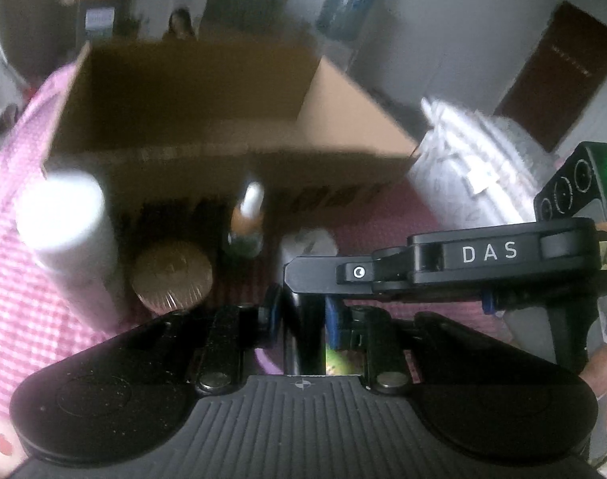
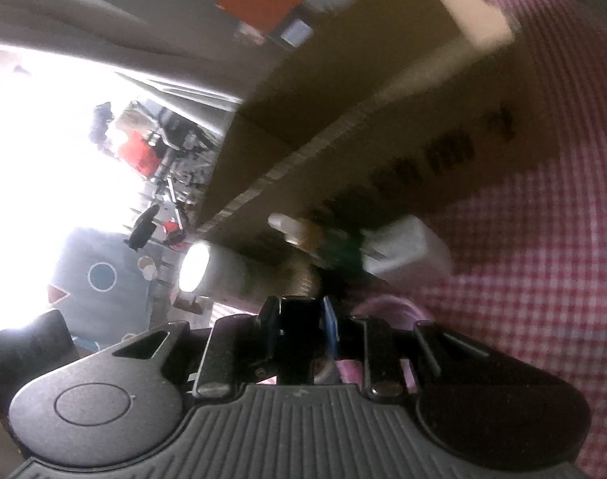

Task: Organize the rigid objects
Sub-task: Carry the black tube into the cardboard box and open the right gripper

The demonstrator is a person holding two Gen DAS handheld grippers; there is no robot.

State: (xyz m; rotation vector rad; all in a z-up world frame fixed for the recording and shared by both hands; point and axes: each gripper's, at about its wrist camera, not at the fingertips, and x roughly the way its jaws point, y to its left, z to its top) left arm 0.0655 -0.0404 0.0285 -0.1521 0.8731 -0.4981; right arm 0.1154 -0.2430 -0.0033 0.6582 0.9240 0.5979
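Here, on the pink checked cloth [image 1: 8, 263], a white cylinder [image 1: 64, 219], brown-lidded jar [image 1: 171, 273] and small bottle [image 1: 247, 215] line the open cardboard box [image 1: 191, 95], likely staged for packing. Both tools look closed; the left tool [image 1: 303, 319] and right tool [image 2: 299, 319] each seem to pinch something dark.
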